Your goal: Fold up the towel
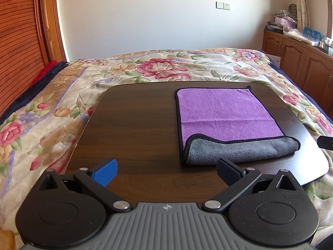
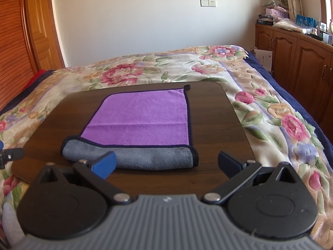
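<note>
On dark table (image 1: 135, 125), unlabelled purple towel (image 1: 224, 110), both grippers — left gripper (image 1: 166, 169), right gripper (image 2: 166, 162) — spread apart.

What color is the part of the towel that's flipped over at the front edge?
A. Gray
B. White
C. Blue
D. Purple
A. The towel lies purple side up on the dark tray, and the strip folded over along its near edge shows a gray underside with dark trim. Both the left gripper and the right gripper are open and not touching it.
</note>
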`<state>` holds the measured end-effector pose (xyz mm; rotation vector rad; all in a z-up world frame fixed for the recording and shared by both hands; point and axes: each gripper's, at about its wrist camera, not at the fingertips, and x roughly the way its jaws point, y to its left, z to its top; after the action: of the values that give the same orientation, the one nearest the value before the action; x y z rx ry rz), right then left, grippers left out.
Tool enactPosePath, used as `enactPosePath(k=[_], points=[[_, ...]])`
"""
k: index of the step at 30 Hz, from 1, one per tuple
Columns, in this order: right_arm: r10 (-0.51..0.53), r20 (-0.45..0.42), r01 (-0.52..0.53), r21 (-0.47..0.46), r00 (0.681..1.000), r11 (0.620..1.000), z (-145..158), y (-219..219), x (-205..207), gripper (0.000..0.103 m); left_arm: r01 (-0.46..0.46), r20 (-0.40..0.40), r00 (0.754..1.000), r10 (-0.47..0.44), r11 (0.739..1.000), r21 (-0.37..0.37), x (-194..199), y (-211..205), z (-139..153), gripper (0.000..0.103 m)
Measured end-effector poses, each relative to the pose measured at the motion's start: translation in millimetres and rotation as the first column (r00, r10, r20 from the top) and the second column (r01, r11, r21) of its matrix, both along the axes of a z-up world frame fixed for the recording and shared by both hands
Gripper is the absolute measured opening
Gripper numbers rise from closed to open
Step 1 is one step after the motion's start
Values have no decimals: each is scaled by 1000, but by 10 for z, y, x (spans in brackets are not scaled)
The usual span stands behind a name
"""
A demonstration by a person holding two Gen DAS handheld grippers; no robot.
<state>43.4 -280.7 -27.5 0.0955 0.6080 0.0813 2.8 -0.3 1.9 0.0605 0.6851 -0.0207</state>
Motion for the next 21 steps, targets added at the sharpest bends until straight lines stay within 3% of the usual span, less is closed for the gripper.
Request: enactPosePath(k=[21], points=[[6,-23,-6,-14,1000,1000,-60,-52,145,103,50,-29,998,-49,998,32,185,-147,-143,100]])
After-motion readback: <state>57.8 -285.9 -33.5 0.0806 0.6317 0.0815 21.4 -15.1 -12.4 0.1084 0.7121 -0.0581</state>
